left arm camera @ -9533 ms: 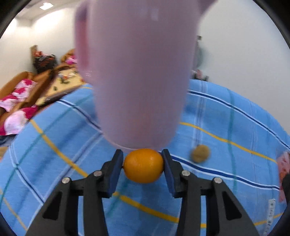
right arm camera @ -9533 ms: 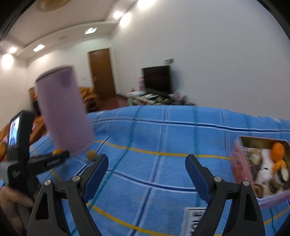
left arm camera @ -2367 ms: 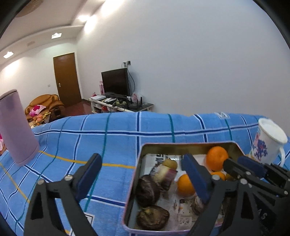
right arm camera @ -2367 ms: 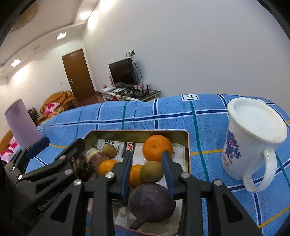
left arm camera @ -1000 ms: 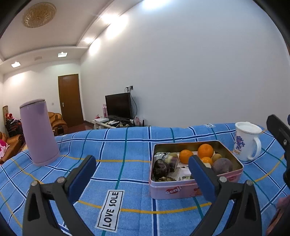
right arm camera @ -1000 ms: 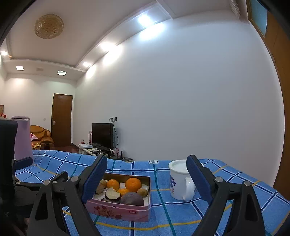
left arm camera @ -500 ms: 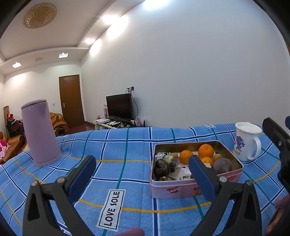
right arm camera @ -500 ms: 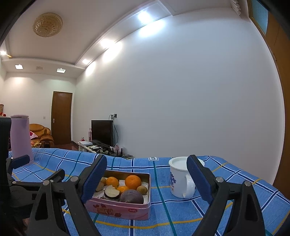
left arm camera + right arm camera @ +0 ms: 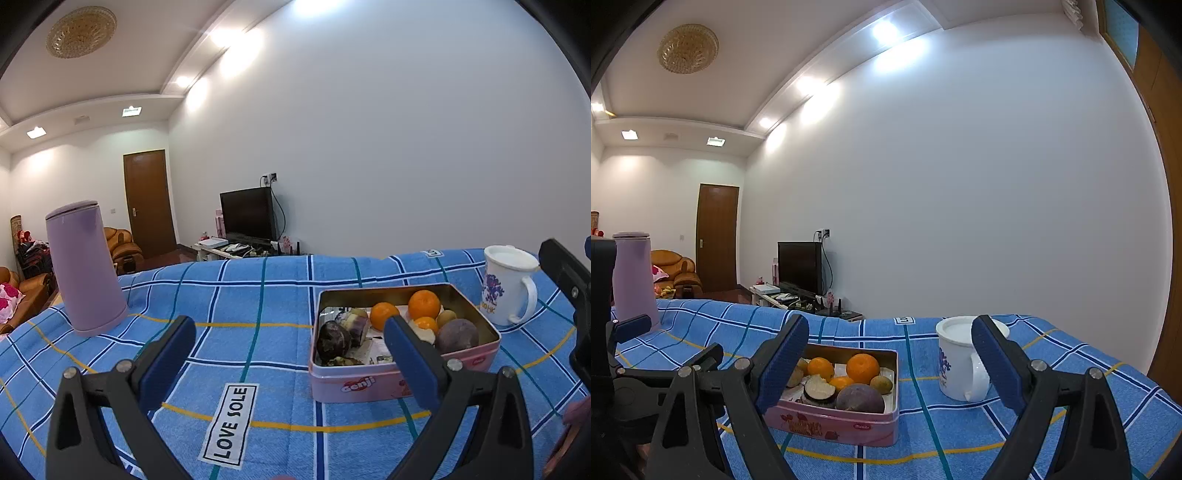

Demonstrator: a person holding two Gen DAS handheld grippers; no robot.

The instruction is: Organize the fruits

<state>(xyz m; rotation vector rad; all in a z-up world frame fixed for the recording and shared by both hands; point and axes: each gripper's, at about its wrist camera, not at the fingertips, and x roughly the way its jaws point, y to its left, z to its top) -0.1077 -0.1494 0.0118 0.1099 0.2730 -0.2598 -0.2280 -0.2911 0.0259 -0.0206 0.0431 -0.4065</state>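
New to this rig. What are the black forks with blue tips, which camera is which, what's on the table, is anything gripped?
No robot here: a person carries two hand-held grippers, each with a fisheye camera that looks along its fingers. The forks are those fingers, with blue pads.

The left wrist view shows the left gripper, open and empty. The right wrist view shows the right gripper, also open and empty.

On the blue checked cloth stands a pink tin that holds oranges and darker fruit. A white mug stands to the right of the tin, and a tall lilac jug stands far to the left.

Both grippers sit back from the tin, and nothing is gripped.
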